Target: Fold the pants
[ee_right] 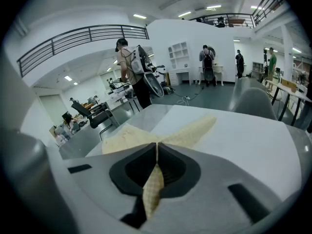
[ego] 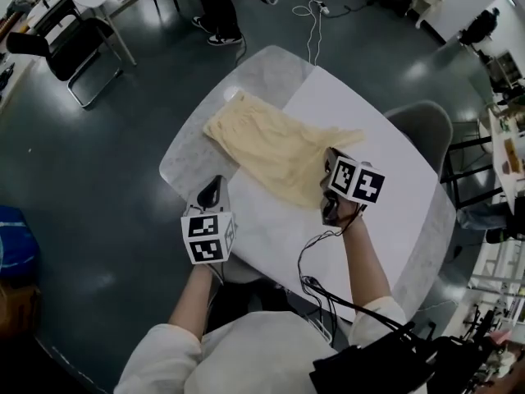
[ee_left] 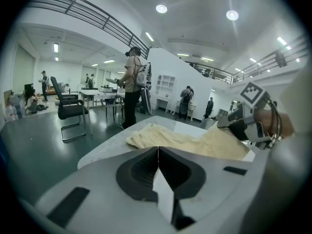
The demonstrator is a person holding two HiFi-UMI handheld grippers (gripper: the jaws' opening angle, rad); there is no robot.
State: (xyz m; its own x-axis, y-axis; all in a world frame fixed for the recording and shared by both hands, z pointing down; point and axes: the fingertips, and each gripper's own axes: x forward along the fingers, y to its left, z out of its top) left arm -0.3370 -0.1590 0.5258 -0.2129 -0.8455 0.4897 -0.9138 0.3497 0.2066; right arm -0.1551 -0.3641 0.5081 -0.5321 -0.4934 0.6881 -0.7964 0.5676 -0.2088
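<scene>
Standing here, I can't make out a single word, number, brand or label on anything in the room. The only printed marks are the black-and-white square patterns on the left marker cube (ego: 207, 236) and the right marker cube (ego: 355, 180), and those show blocks only, with no letters or digits

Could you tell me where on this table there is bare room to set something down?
The table is bare on the right, from the pants to the chair. So is the near strip between the left gripper and right gripper. The far left is crowded: the pants lie there, one end pinched in the right gripper.
</scene>
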